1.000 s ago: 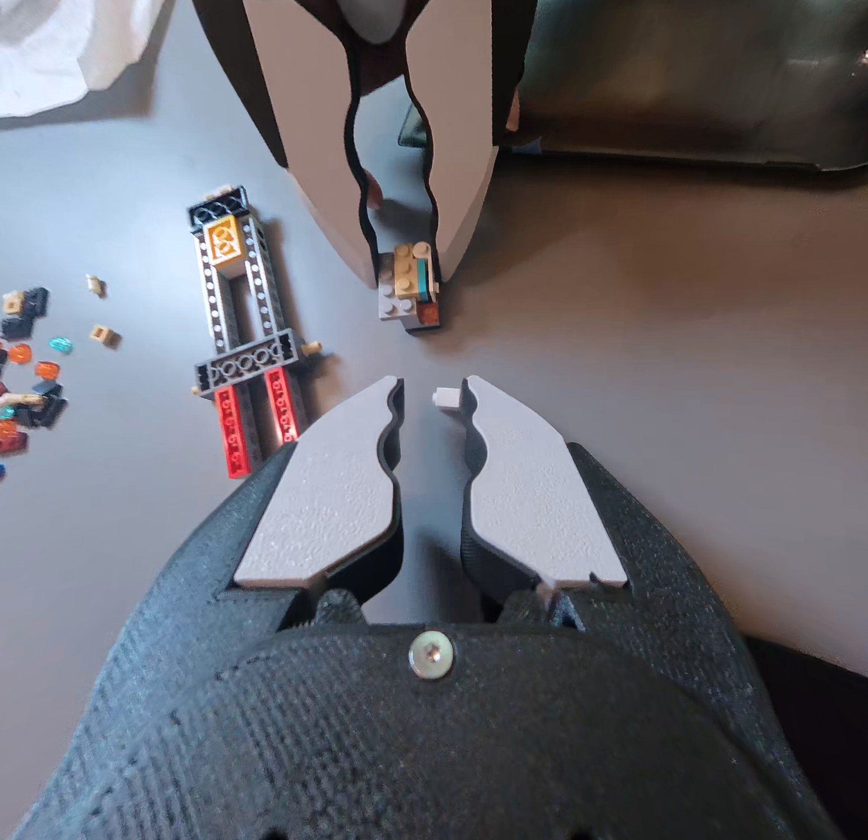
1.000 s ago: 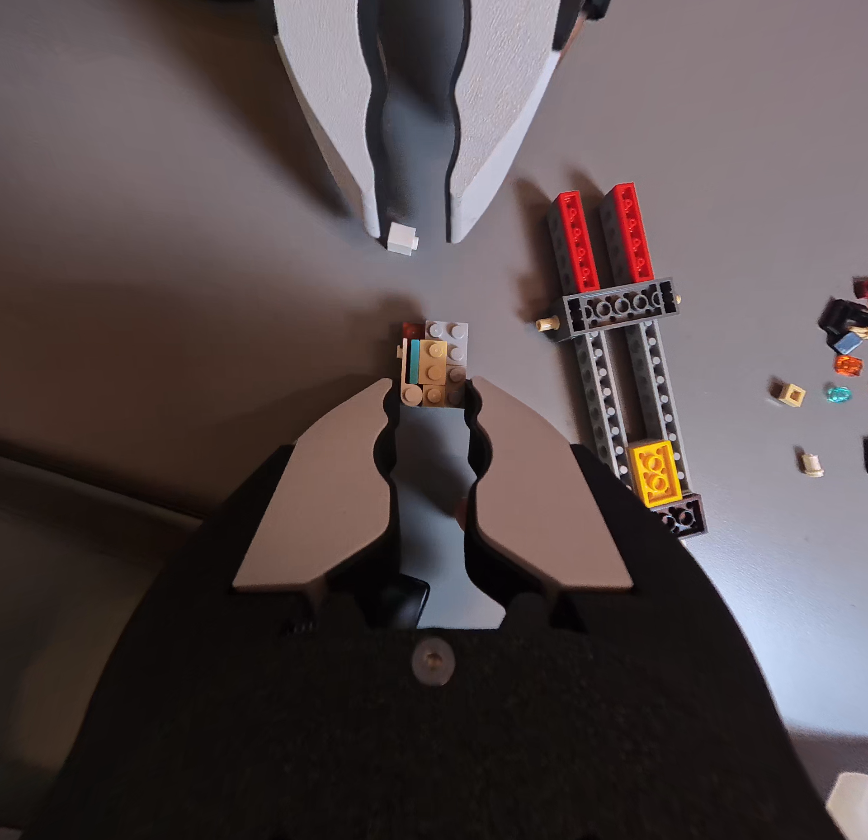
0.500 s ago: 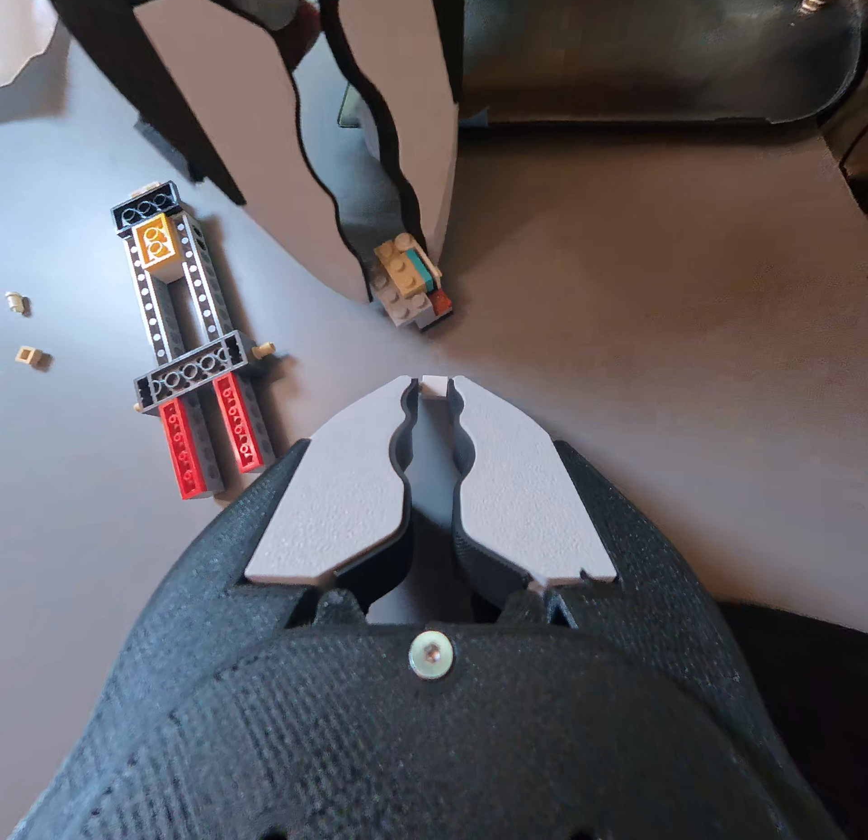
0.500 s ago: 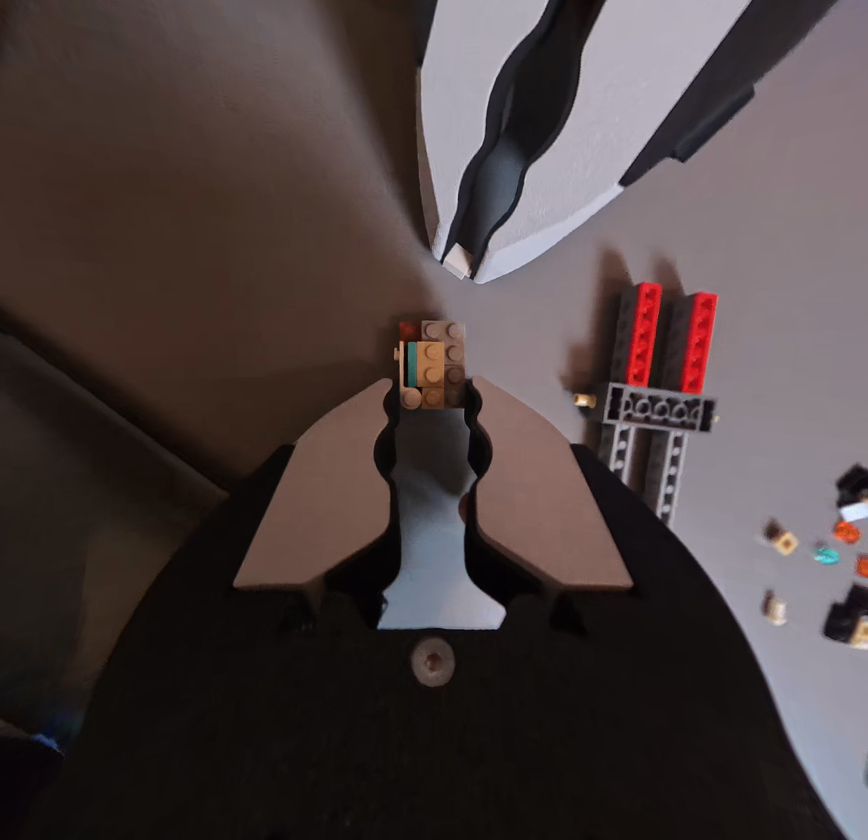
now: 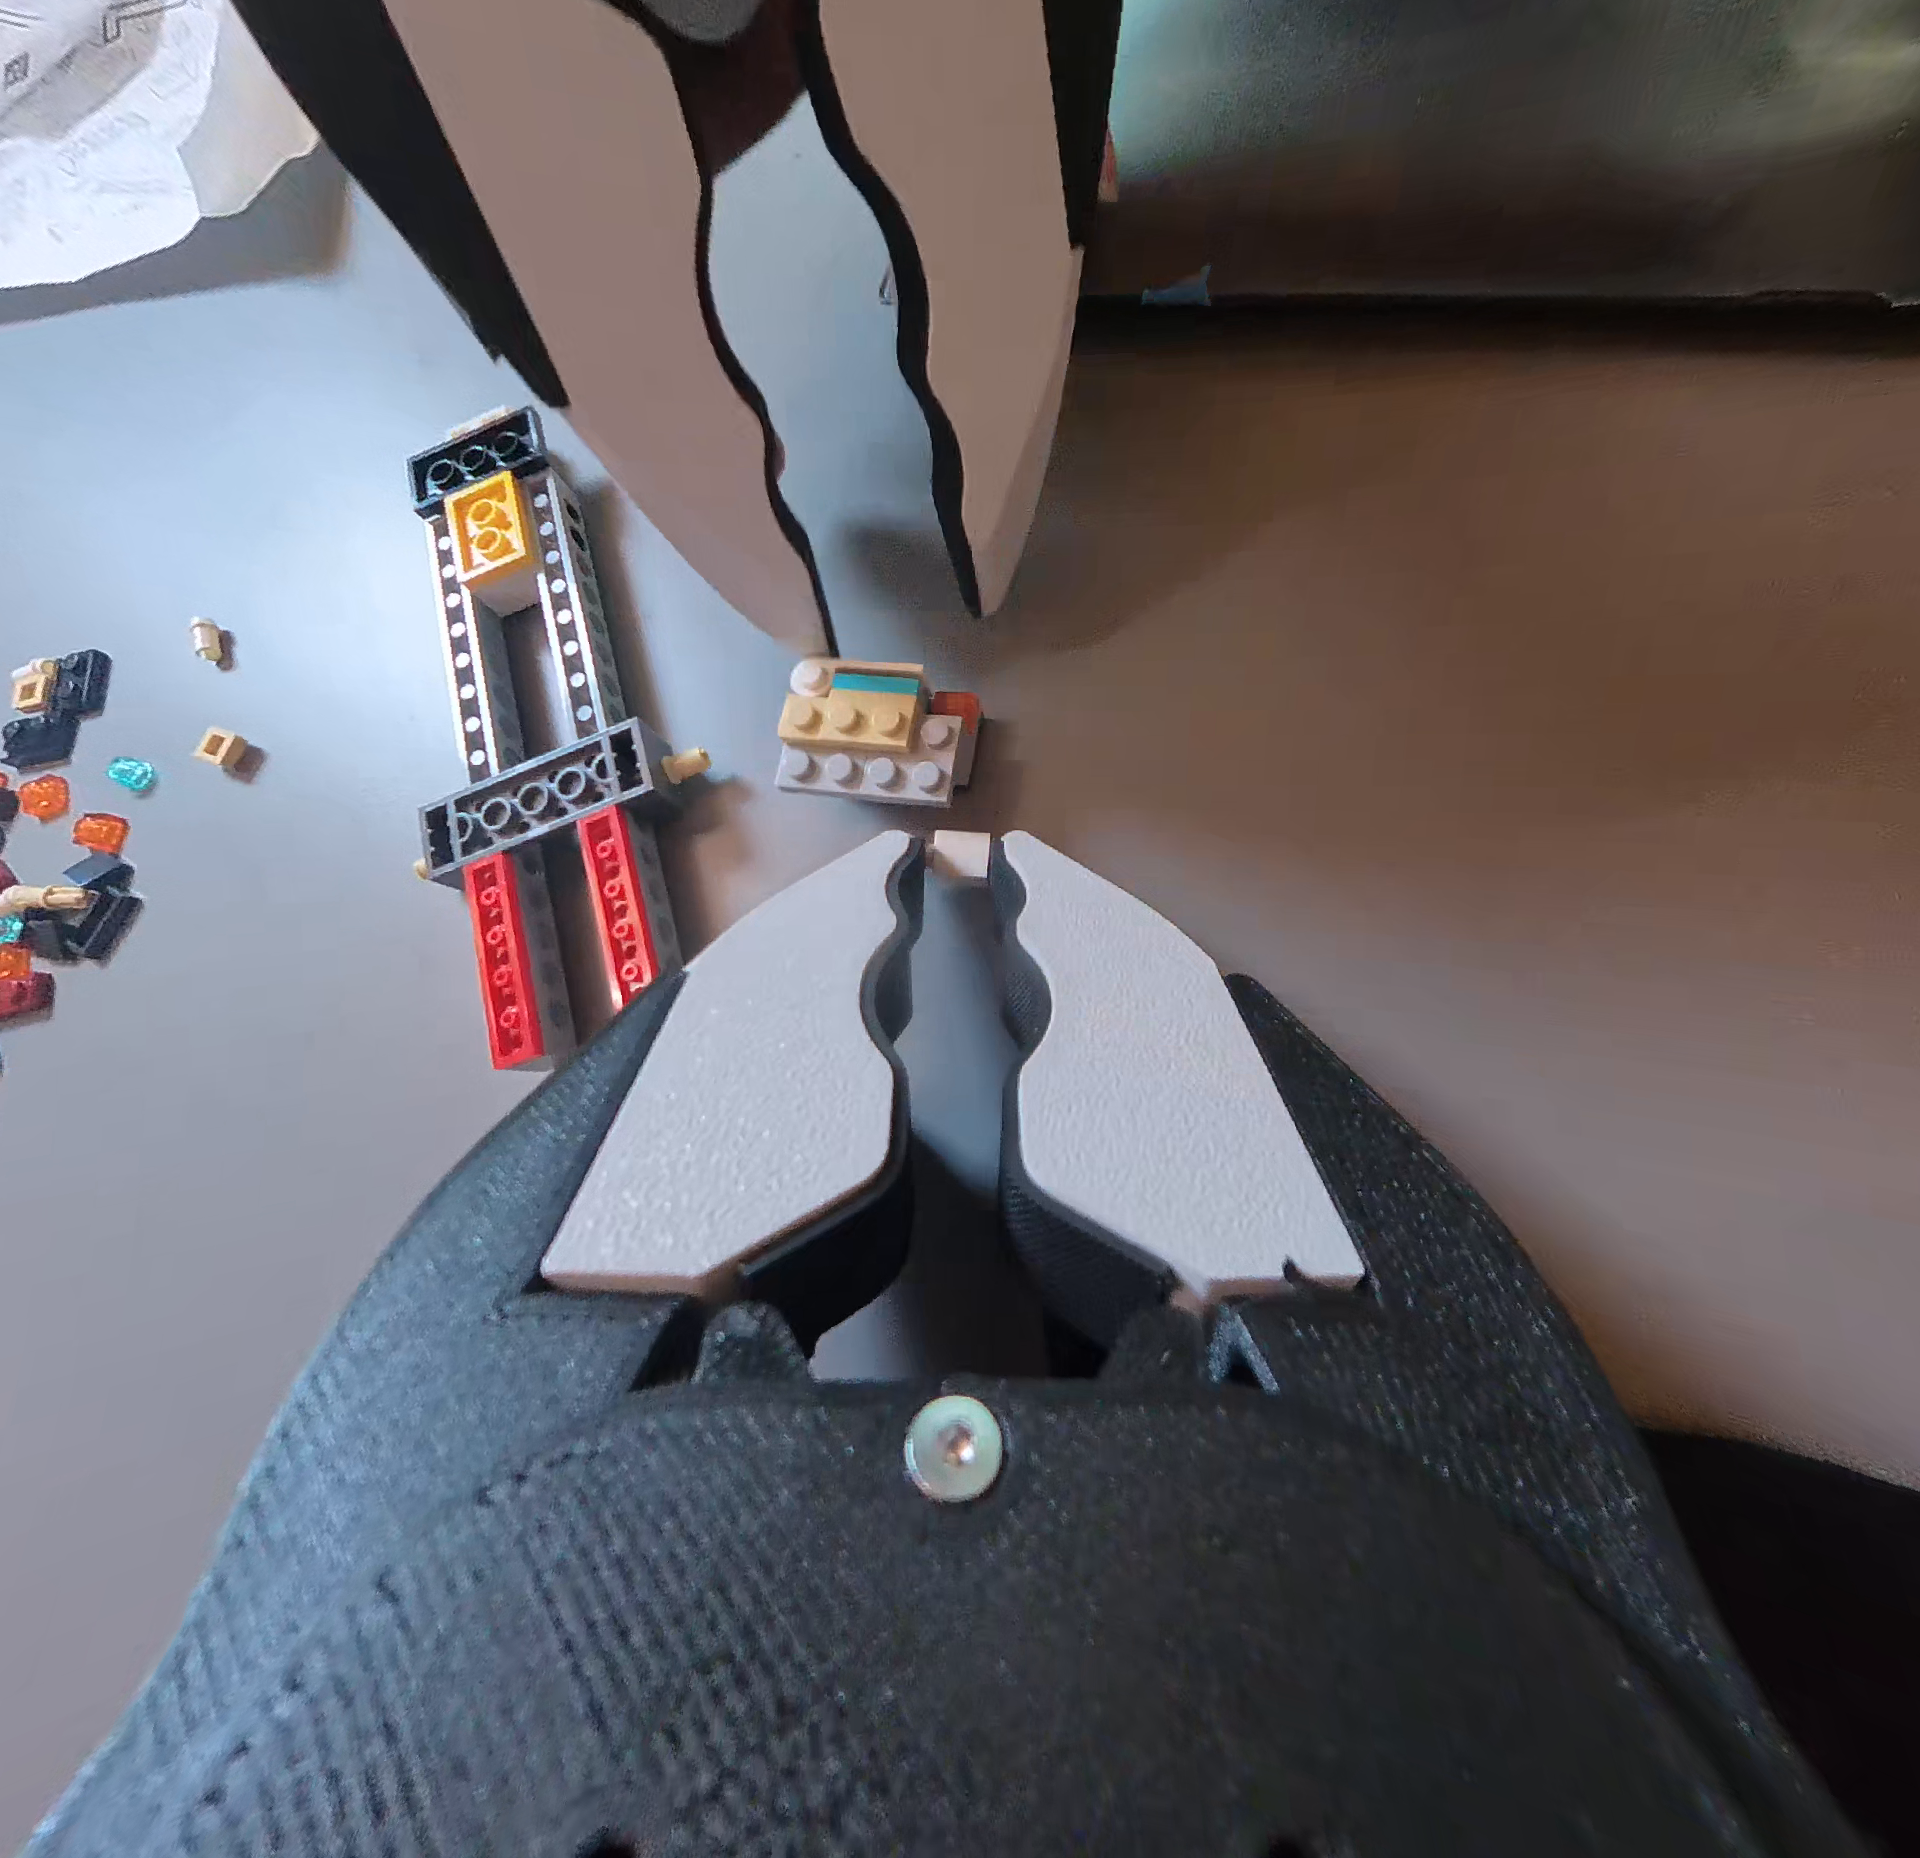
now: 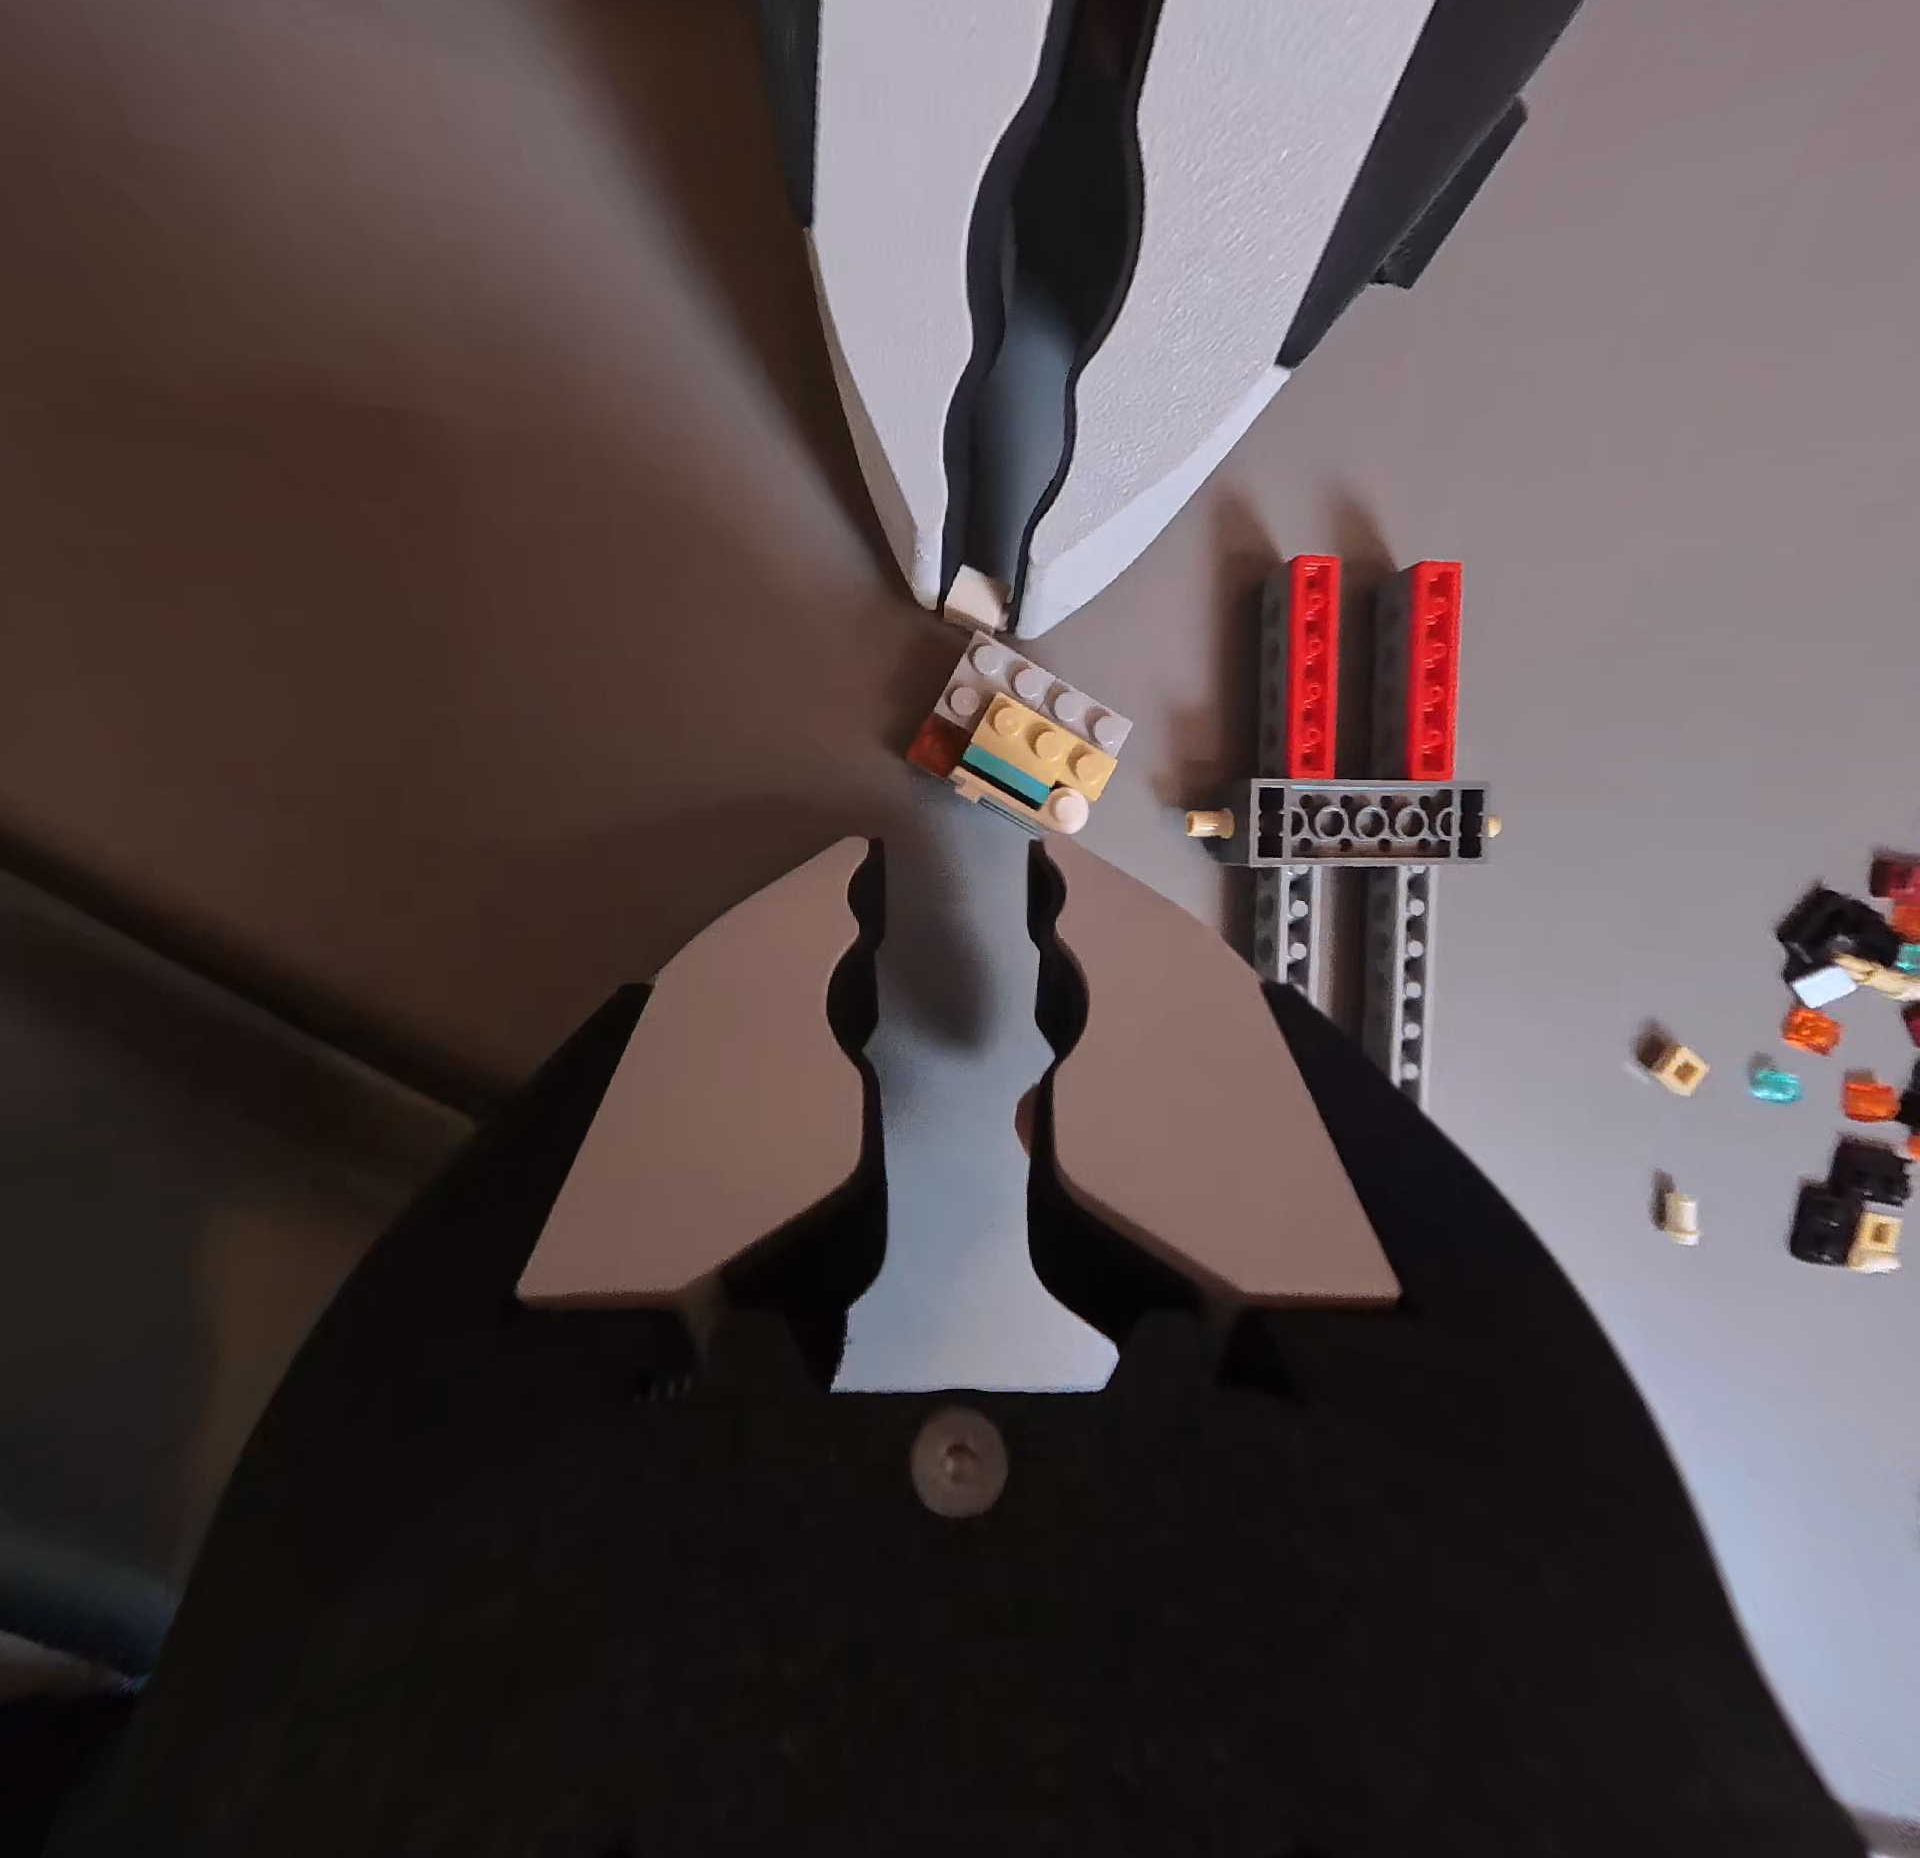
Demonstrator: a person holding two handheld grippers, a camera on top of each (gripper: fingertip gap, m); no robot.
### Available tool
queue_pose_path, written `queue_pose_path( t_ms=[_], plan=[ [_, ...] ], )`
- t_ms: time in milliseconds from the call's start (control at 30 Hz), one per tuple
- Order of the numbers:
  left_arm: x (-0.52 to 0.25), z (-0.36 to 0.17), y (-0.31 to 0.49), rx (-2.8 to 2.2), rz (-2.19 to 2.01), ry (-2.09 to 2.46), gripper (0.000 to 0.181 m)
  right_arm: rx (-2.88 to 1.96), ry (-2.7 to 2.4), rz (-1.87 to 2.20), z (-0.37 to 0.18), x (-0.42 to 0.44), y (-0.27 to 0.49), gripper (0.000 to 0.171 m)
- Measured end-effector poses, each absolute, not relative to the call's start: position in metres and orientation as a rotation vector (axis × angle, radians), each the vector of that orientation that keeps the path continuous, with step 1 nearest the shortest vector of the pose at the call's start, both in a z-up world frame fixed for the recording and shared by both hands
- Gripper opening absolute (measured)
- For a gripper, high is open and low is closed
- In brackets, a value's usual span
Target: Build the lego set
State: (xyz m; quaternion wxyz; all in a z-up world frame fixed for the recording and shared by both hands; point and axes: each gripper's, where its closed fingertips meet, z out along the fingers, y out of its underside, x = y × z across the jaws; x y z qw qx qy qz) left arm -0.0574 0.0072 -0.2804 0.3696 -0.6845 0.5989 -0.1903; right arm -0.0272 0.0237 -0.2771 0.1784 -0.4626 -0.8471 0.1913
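On the far left of the left wrist view we see a scatter of loose pieces, black, orange, teal and tan, lying on the grey table. Just right of them lies the long frame of grey beams with red ends, a yellow brick on top and a dark cross beam, flat on the table and untouched by either tool.

Further right, in the middle, sits the small sub-assembly: a grey plate with tan, teal and dark red parts stacked on it. It rests on the table between the two tools, apart from both.

Our left gripper is clenched on a small white brick at its very tips, just beside the near edge of the sub-assembly. Our right gripper is released, its jaws parted and empty, hovering just behind the sub-assembly on the other side.

We judge the step in hand to be adding the white brick to the sub-assembly. The next move likely calls for the right gripper to steady that little stack while we line the brick over free studs and press down squarely, lest the stack skid.
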Motion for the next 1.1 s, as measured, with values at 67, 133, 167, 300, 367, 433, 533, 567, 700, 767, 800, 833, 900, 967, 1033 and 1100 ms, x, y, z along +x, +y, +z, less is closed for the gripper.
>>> queue_pose_path(
  t_ms=[67, 133, 167, 300, 367, 433, 533, 567, 700, 767, 800, 833, 900, 967, 1033, 1100],
  plan=[
    [-0.056, -0.28, 0.005, -1.744, -0.494, 1.552, 0.012, -1.339, -2.342, 0.538, -0.281, -0.033, 0.026, 0.033],
    [-0.059, -0.281, 0.004, -1.738, -0.457, 1.577, 0.012, -1.358, -2.309, 0.53, -0.28, -0.033, 0.03, 0.035],
    [-0.061, -0.279, 0.005, -1.731, -0.441, 1.58, 0.012, -1.373, -2.285, 0.543, -0.277, -0.033, 0.031, 0.035],
    [-0.058, -0.255, 0.0, -1.608, -0.452, 1.554, 0.012, -1.485, -2.106, 0.726, -0.26, -0.031, 0.025, 0.029],
    [-0.052, -0.236, -0.001, -1.484, -0.413, 1.51, 0.012, -1.58, -1.922, 1.008, -0.24, -0.036, 0.01, 0.027],
    [-0.045, -0.212, 0.0, -1.338, -0.333, 1.446, 0.012, -1.674, -1.72, 1.317, -0.219, -0.039, -0.002, 0.027],
    [-0.04, -0.194, 0.001, -1.214, -0.198, 1.403, 0.012, -1.764, -1.465, 1.585, -0.201, -0.041, -0.001, 0.029],
    [-0.04, -0.193, 0.002, -1.195, -0.15, 1.405, 0.012, -1.776, -1.413, 1.639, -0.198, -0.042, -0.001, 0.029],
    [-0.04, -0.2, 0.006, -1.191, -0.053, 1.436, 0.012, -1.776, -1.362, 1.654, -0.195, -0.047, -0.001, 0.026],
    [-0.04, -0.204, 0.007, -1.197, -0.038, 1.45, 0.012, -1.787, -1.372, 1.628, -0.198, -0.049, -0.001, 0.021],
    [-0.04, -0.206, 0.008, -1.2, -0.028, 1.456, 0.012, -1.802, -1.376, 1.601, -0.202, -0.05, 0.0, 0.018],
    [-0.04, -0.208, 0.008, -1.201, -0.018, 1.463, 0.011, -1.806, -1.379, 1.577, -0.204, -0.05, 0.002, 0.015],
    [-0.039, -0.209, 0.008, -1.201, -0.009, 1.468, 0.012, -1.804, -1.372, 1.559, -0.207, -0.05, 0.004, 0.009],
    [-0.039, -0.21, 0.008, -1.212, -0.028, 1.465, 0.012, -1.793, -1.39, 1.551, -0.209, -0.049, 0.004, 0.008],
    [-0.041, -0.215, 0.01, -1.292, -0.112, 1.441, 0.021, -1.741, -1.464, 1.42, -0.216, -0.046, 0.011, 0.008],
    [-0.046, -0.23, 0.016, -1.466, -0.23, 1.422, 0.048, -1.634, -1.562, 1.255, -0.222, -0.04, 0.018, 0.008]
  ],
)
